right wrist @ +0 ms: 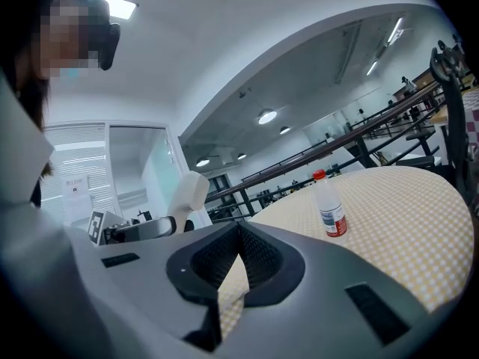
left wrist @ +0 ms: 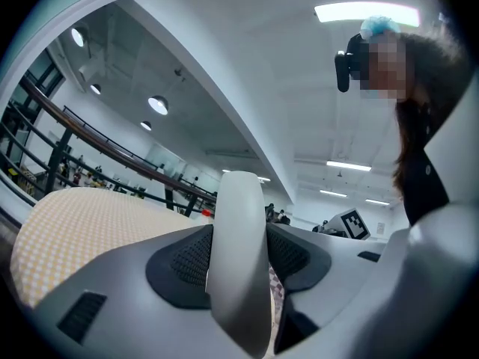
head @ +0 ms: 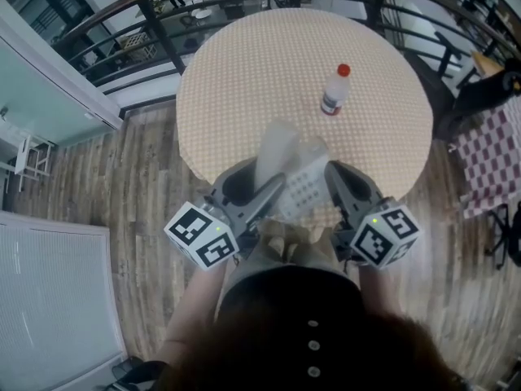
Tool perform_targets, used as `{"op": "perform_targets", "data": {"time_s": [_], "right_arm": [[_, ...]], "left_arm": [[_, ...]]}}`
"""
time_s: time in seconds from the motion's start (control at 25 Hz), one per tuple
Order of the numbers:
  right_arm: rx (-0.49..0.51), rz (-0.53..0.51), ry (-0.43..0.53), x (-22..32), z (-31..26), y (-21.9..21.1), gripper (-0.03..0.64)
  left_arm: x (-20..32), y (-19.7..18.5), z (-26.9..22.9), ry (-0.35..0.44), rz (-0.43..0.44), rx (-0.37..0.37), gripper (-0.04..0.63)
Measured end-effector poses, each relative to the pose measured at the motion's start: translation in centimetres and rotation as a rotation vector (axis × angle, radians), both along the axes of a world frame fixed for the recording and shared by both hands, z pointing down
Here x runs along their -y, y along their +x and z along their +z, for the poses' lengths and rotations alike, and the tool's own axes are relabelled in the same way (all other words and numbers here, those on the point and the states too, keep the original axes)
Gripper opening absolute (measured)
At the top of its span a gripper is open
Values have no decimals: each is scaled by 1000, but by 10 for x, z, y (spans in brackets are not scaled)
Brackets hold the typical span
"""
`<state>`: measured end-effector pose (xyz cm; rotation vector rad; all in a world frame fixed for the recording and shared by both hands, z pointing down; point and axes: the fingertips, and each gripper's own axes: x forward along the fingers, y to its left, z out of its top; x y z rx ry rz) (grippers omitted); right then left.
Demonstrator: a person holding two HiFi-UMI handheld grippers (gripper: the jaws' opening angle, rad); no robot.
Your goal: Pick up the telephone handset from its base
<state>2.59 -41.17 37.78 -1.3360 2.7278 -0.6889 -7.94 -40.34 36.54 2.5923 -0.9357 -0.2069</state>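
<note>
Holding the white handset [left wrist: 238, 260] in my left gripper [head: 259, 187], pads pressed on both its sides. It stands up just left of the keypad base [head: 307, 187] at the near edge of the round table [head: 244, 80]. My right gripper [right wrist: 238, 238] is closed and empty. A bottle [head: 334, 90] stands farther back.

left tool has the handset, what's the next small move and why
Probably lift the left tool a little, keeping the grip: its jaws clamp the handset, which the head view shows close beside the base, so clearance looks unsure.
</note>
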Motion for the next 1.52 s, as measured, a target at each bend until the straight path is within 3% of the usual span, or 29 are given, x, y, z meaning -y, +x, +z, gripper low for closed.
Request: {"op": "perform_targets", "data": {"time_s": [0.48, 1.52], "right_arm": [[-16, -87, 3, -6, 5, -24, 11], [-70, -48, 11, -7, 3, -19, 11]], "left_arm": [[0, -3, 9, -23, -26, 25, 225], [6, 0, 13, -26, 3, 24, 225]]}}
